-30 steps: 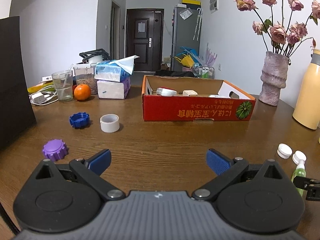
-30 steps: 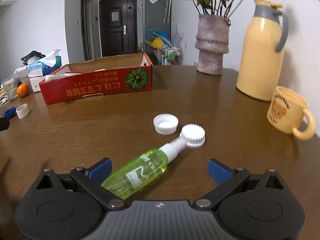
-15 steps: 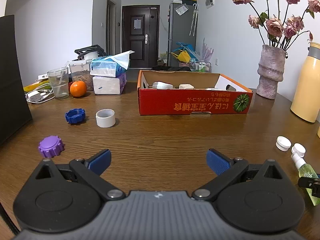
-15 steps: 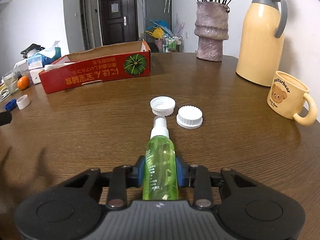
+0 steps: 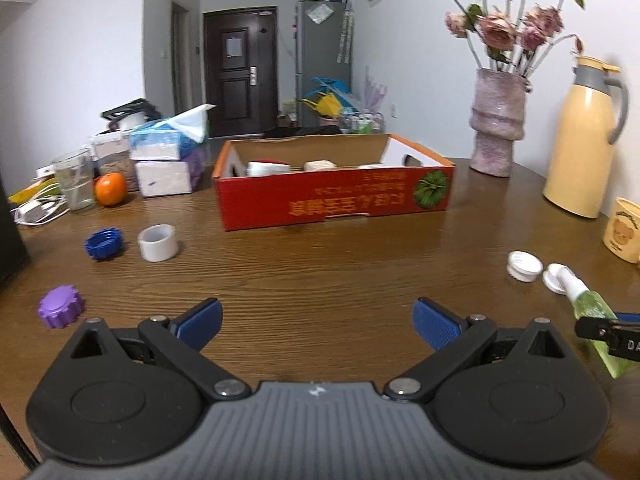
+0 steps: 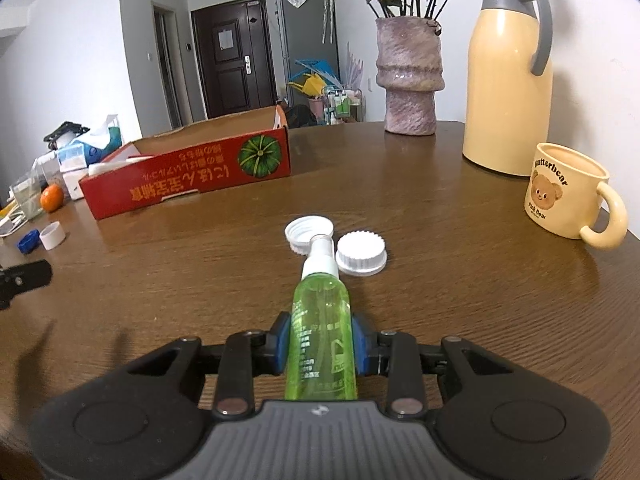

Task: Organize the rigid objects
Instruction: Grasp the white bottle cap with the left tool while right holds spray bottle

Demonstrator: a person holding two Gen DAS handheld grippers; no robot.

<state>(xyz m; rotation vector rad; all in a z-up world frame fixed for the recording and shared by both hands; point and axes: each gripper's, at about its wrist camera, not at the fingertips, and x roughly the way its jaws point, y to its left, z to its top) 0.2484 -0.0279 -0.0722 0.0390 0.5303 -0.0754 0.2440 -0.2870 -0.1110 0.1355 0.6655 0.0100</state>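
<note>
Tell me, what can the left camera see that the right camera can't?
Only the left view shows the purple cap and the left gripper, open with nothing between its pads. Only the right view shows the right gripper head-on, its pads shut on the green bottle, plus the whole bear mug. Both show the red box, vase, yellow jug, orange, blue cap, two white caps and the bottle.
</note>
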